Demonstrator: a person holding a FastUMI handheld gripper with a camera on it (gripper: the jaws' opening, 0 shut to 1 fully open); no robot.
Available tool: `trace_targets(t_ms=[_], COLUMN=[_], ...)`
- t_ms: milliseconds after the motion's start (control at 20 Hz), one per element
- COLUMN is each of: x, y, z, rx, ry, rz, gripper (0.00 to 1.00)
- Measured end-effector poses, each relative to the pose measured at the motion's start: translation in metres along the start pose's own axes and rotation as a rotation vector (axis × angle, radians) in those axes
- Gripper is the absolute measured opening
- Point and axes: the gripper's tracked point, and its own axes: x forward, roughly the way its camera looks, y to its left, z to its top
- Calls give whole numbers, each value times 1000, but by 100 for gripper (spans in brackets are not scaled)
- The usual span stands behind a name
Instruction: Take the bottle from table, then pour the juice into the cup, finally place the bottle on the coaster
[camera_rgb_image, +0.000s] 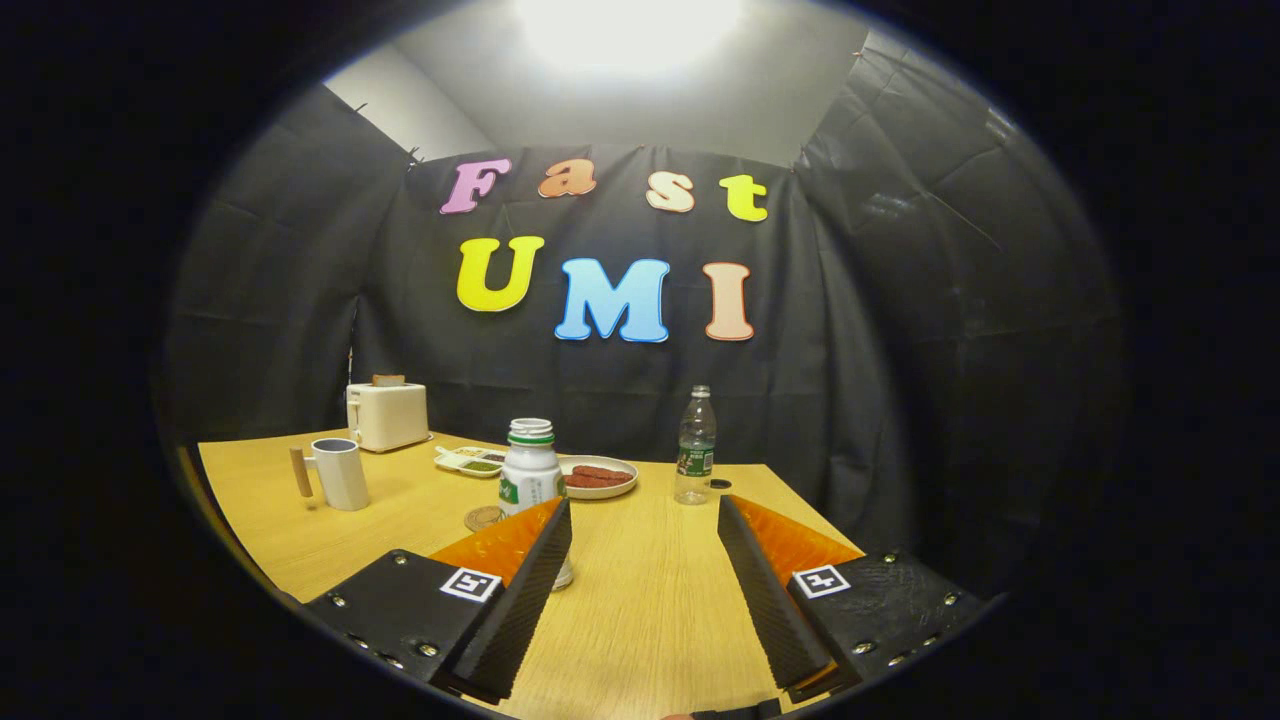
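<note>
- The gripper (645, 515) hovers low over the wooden counter (640, 610), its fingers (530, 580) spread wide with nothing but bare counter between them.
- The white bottle (529, 470) with a green band at its neck stands upright just ahead of the left finger, which hides its lower part; it lies to the left of the gap, not inside it.
- A round coaster (482, 517) lies flat just beside the bottle, on its left.
- The cup (340, 473), a pale mug with a wooden handle, stands farther left, well apart from the fingers.
- Beyond the fingers stand a plate (598, 477) of food and a clear water bottle (695, 446).
</note>
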Motion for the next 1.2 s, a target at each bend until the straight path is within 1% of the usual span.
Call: trace_targets(t_ms=[250, 600, 900, 1200], x=[0, 22, 56, 91], y=[32, 76, 95, 95], z=[-22, -36, -33, -27], rx=[36, 27, 28, 18], ry=[42, 72, 61, 55], rz=[49, 116, 103, 67], gripper=[91, 91, 91, 91])
